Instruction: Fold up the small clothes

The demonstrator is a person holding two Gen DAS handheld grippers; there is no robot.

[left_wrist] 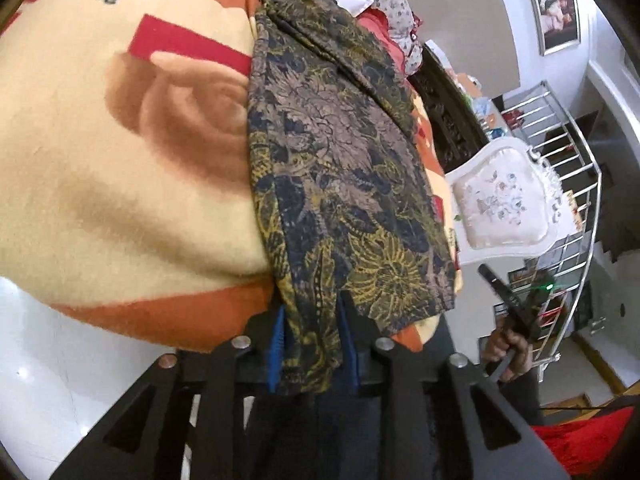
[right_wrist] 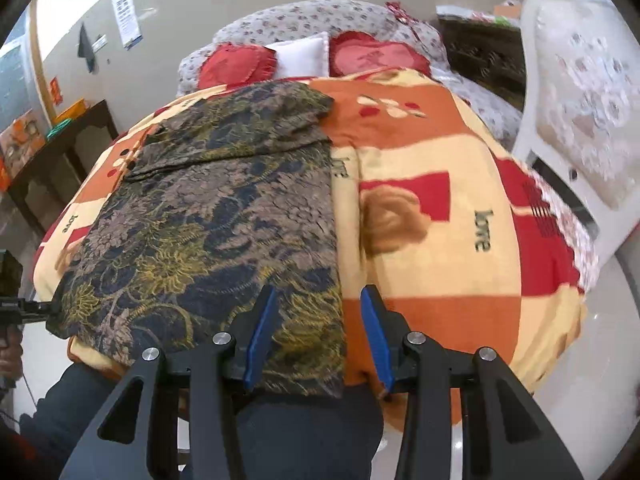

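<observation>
Patterned garment [left_wrist: 340, 168] in dark blue, tan and mustard florals lies spread flat on a bed, on top of a blanket [left_wrist: 112, 184] printed in cream, orange and red with a rose and the word "love". Its near hem hangs just over the blanket's front edge, toward the person's dark trousers [right_wrist: 304, 432].

In the left wrist view, the left tool [left_wrist: 312, 344] has its two blue pads on either side of a hanging strip of the garment's hem. The cloth fills the gap between them and the pads appear to press on it, so this tool is pinching the garment at its near corner. In the right wrist view that same tool [right_wrist: 24, 308] shows at the far left edge, meeting the garment's left corner.

The right tool [right_wrist: 320, 336] stands spread, its blue pads clearly apart. Its left pad lies over the garment's near right edge, while the right pad is over bare orange blanket; the cloth's edge runs between them and is not pinched. In the left wrist view, a hand [left_wrist: 508, 348] grips the right tool's handle, off to the right of the bed.

Beyond the garment, two red heart-shaped cushions [right_wrist: 236, 64] and a white pillow [right_wrist: 300, 56] sit at the head of the bed. A white chair [left_wrist: 504, 204] stands beside it.
</observation>
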